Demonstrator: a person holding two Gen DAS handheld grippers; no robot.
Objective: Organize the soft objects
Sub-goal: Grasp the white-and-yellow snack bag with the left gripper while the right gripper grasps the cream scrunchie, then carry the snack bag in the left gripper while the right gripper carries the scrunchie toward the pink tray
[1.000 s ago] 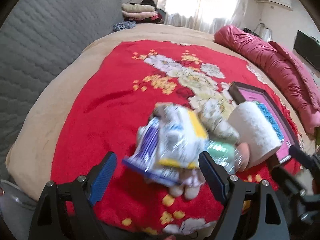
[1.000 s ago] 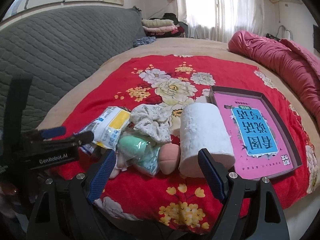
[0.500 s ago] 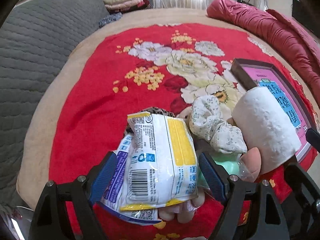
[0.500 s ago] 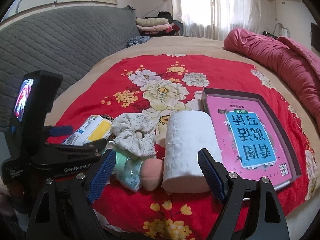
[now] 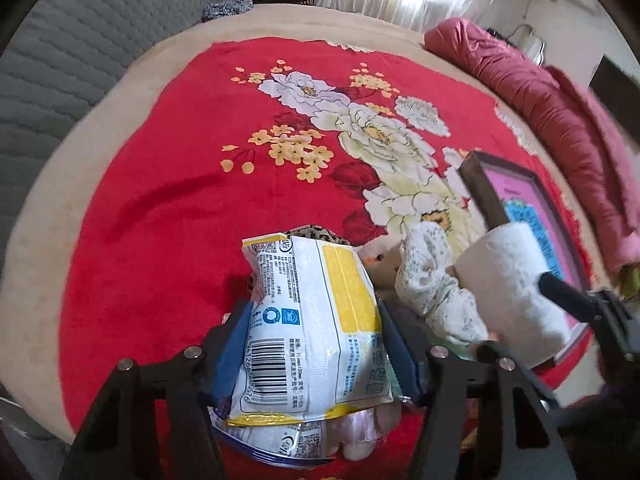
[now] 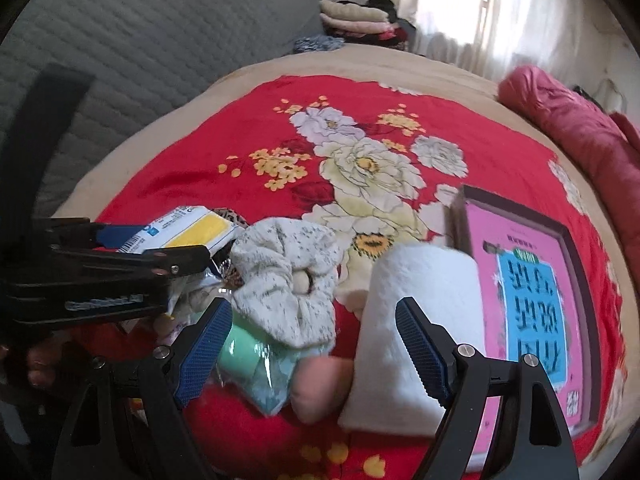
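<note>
Left wrist view showed the left claw (image 5: 316,344) clamped on the wipes packet (image 5: 316,320) near the bed's (image 5: 100,128) front edge, presumably for sorting; the right claw (image 6: 312,344) gaped empty

**Where the soft things lie on the bed**

In the right wrist view, the red flowered blanket (image 6: 240,152) fills the middle of the frame. The white paper roll (image 6: 408,336) lies at lower centre. The dark-framed tray with the pink book (image 6: 568,256) sits just right of it. The pale speckled cloth scrunchie (image 6: 288,280) lies left of the roll, on top of the mint green packet (image 6: 256,364). The white and yellow plastic tissue pack (image 6: 188,232) is at far left. The folded clothes pile (image 6: 356,20) sits at the top, behind the blanket.
</note>
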